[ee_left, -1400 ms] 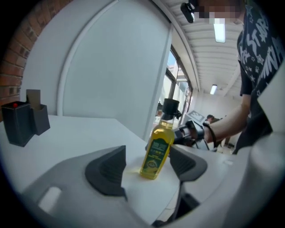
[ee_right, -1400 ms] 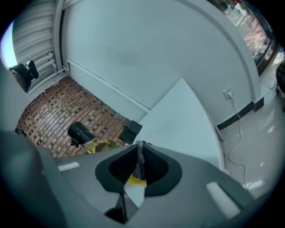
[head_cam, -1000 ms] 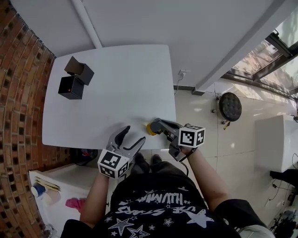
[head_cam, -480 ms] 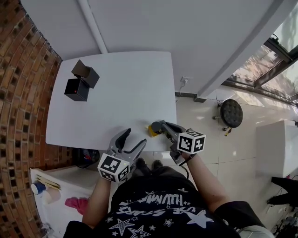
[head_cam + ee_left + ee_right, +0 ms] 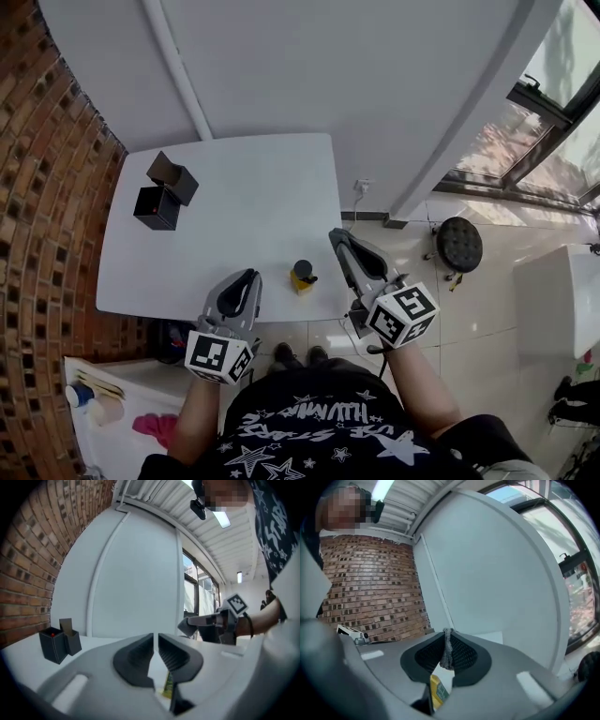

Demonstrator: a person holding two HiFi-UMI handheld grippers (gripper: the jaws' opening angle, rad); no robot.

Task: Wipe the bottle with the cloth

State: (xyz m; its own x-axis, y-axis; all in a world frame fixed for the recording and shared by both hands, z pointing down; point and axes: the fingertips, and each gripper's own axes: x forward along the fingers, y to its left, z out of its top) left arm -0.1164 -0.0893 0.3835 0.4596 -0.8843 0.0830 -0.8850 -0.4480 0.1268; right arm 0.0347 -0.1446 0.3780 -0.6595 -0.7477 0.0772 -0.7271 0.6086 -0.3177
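You are lifting both grippers clear of the table (image 5: pixel 225 206). Your left gripper (image 5: pixel 247 277) has just been closing its jaws, now nearly together on nothing. Your right gripper (image 5: pixel 337 236), drawn back from the yellow bottle (image 5: pixel 302 274), is pinching the grey cloth (image 5: pixel 448 649). The bottle is standing upright near the table's front edge.

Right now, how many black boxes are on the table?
2. Both stand side by side at the far left corner of the table: an open box, and a second box just behind it. None seem hidden.
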